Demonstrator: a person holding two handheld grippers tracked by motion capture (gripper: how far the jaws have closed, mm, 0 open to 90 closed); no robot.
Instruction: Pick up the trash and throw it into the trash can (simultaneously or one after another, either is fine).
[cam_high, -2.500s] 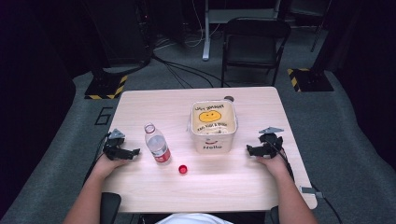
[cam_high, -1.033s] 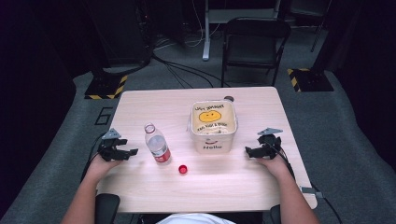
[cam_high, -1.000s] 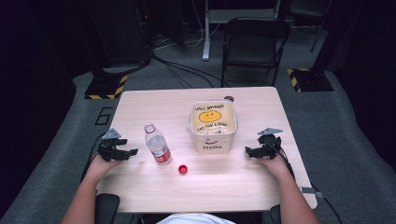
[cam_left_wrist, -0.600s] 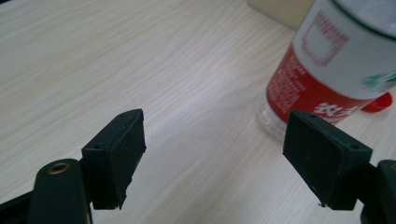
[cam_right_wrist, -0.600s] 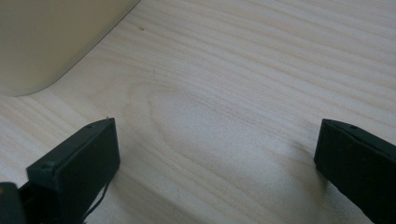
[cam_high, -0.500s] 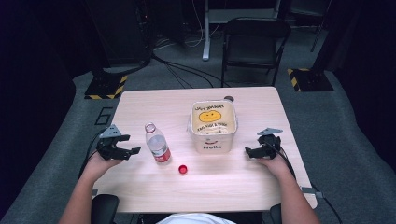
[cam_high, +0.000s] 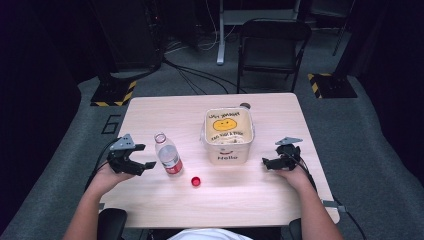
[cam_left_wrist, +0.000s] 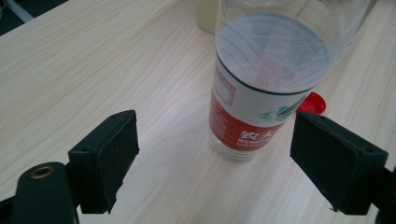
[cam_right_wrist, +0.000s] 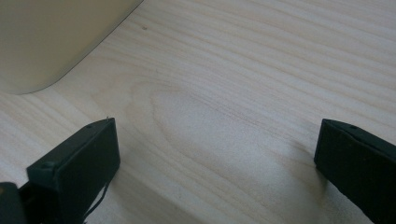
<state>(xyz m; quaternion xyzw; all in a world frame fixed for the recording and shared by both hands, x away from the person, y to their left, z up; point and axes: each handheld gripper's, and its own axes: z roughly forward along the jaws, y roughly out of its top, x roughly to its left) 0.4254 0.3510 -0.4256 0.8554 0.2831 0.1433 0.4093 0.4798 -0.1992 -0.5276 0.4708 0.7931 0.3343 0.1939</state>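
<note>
The left gripper (cam_left_wrist: 215, 163) has just been opening its jaws; they stand wide, nothing between them, with the uncapped bottle (cam_left_wrist: 261, 88) upright just ahead. The step looks like the reach: next, advance and close on its label. The right gripper (cam_right_wrist: 217, 163) gapes empty over the worktop (cam_right_wrist: 243, 84).

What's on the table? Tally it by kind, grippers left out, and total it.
Clear bottle, uncapped: 1
Red cap: 1
Cream tub with a smiley face: 1
Total: 3
</note>
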